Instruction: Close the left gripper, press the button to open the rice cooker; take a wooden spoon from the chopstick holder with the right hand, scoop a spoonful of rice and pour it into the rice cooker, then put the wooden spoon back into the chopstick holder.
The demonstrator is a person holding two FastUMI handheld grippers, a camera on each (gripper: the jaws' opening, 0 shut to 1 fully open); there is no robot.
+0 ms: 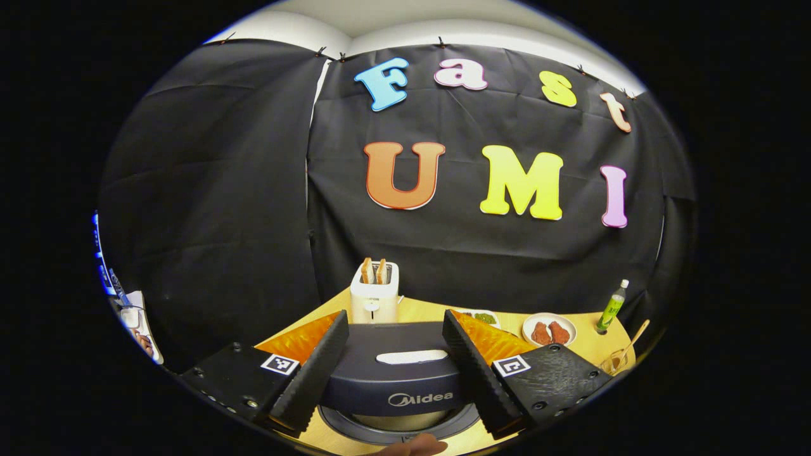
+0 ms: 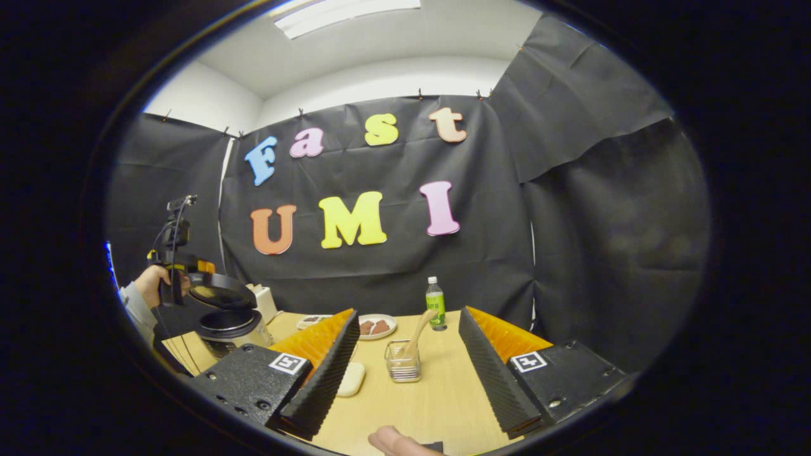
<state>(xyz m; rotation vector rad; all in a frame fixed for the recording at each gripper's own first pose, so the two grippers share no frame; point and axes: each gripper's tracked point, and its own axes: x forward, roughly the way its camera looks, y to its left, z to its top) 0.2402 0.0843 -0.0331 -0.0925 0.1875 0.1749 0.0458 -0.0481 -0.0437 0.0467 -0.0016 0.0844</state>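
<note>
- Wooden spoon [image 2: 418, 334] leans in the clear holder [image 2: 403, 361] on the desk [image 2: 437, 392], ahead of my right hand-held gripper [image 2: 405, 370], whose fingers are spread wide and hold nothing.
- My left hand-held gripper [image 1: 394, 367] is also spread wide, empty, fingers flanking the dark rice cooker [image 1: 396, 380].
- In the right gripper view, the cooker's lid [image 2: 222, 294] stands raised at the desk's left.

The right claw [image 2: 405, 373] hung above the wooden table [image 2: 437, 405] with its fingers spread wide apart and nothing between them. Ahead of it stood a clear holder [image 2: 403, 363] with a wooden spoon [image 2: 418, 334] leaning in it. A green bottle [image 2: 434, 303] and a plate of food [image 2: 377, 326] stood behind. At the far left the rice cooker [image 2: 229, 329] sat with its lid up, and a hand [image 2: 152, 285] held the other claw beside it.
</note>
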